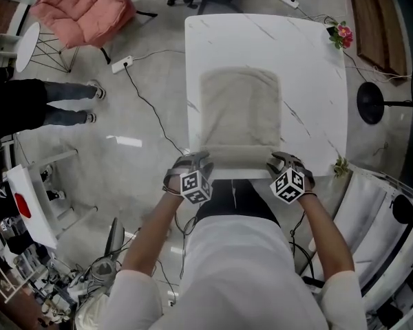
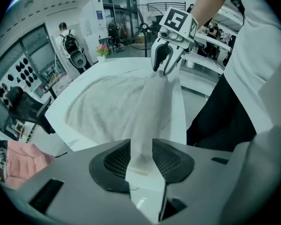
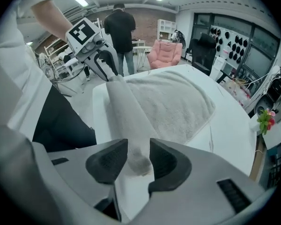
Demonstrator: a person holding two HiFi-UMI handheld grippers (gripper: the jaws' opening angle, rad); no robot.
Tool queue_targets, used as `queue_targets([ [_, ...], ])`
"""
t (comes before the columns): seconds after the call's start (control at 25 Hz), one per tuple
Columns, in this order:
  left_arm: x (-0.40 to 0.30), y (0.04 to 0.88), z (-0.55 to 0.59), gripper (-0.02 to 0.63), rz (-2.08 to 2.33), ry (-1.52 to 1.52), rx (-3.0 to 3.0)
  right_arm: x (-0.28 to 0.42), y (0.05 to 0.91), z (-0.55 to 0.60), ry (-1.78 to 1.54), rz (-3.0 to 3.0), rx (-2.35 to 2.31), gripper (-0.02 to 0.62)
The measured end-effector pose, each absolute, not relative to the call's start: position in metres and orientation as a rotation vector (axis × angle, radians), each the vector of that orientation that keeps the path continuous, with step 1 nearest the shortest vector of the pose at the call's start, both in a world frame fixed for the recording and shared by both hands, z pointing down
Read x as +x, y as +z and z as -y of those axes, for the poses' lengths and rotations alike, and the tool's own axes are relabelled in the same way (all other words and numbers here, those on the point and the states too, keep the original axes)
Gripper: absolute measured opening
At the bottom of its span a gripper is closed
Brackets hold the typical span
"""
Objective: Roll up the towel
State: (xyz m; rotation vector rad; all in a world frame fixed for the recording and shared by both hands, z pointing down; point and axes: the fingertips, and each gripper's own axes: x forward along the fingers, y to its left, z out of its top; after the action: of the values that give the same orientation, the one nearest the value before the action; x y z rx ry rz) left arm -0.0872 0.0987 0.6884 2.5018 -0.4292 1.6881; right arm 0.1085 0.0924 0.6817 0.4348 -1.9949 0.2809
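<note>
The towel (image 1: 239, 108) lies spread on the white surface (image 1: 310, 53) beyond the fingers. Its near edge is turned into a low roll (image 1: 239, 155) that runs from one pair of fingers to the other. The left gripper (image 2: 141, 156) has its fingers moderately apart, with the roll's left end between them. The pads sit close beside the cloth without visibly squeezing it. The right gripper (image 3: 138, 159) stands the same way, its fingers apart around the roll's right end. Just behind each pair of fingers sits a cube (image 1: 196, 186) printed with black-and-white square markers.
</note>
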Motion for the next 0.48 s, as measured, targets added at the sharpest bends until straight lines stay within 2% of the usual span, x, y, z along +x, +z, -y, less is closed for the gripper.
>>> queue_targets([
  [0.08, -0.086, 0.696, -0.107, 0.134, 0.438, 1.68, 2.492, 0.109, 0.69, -0.1, 0.277, 1.986, 0.422, 0.156],
  [0.28, -0.092, 0.726, -0.116, 0.18, 0.479, 1.753, 2.428, 0.116, 0.712, -0.107, 0.211, 1.943, 0.436, 0.176],
  [0.4, -0.094, 0.734, -0.106, 0.154, 0.522, 1.789, 2.436, 0.117, 0.722, -0.099, 0.175, 1.927, 0.466, 0.171],
  [0.48, -0.094, 0.735, -0.1, 0.134, 0.533, 1.785, 2.436, 0.116, 0.725, -0.093, 0.178, 1.93, 0.487, 0.146],
])
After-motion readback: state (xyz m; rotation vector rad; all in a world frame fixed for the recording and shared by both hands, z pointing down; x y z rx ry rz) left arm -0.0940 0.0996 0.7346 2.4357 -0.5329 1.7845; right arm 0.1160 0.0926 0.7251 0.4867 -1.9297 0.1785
